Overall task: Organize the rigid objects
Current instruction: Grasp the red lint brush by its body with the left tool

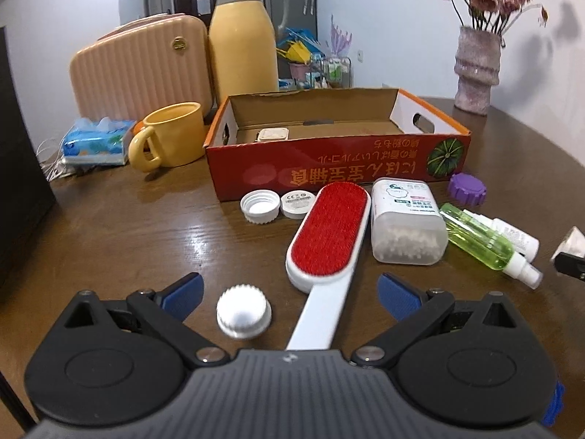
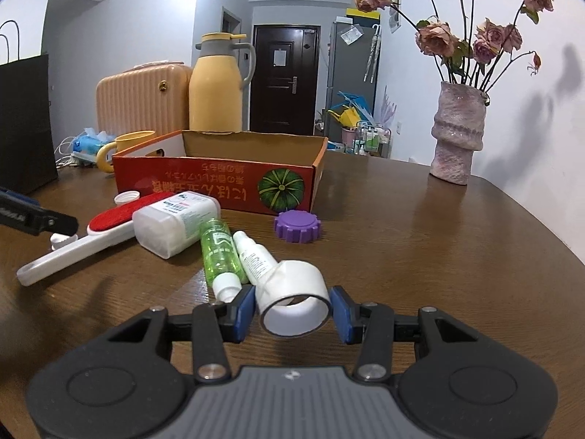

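An open red cardboard box (image 1: 329, 172) stands mid-table, also in the right wrist view (image 2: 219, 183). In front lie a red lint brush (image 1: 329, 234), a cotton swab box (image 1: 406, 226), a green spray bottle (image 1: 482, 241), a white bottle (image 2: 256, 256), a purple lid (image 2: 297, 226), a white cap (image 1: 244, 311) and two round lids (image 1: 278, 205). My left gripper (image 1: 289, 292) is open, its jaws either side of the white cap and brush handle. My right gripper (image 2: 294, 309) is shut on a white tape roll (image 2: 294, 301) just above the table.
A yellow mug (image 1: 172, 139), tissue pack (image 1: 97, 144), yellow thermos (image 1: 243, 36) and pink case (image 1: 140, 66) stand behind the box at left. A vase of dried roses (image 2: 457, 135) stands at the right. A small beige item (image 1: 272, 134) lies inside the box.
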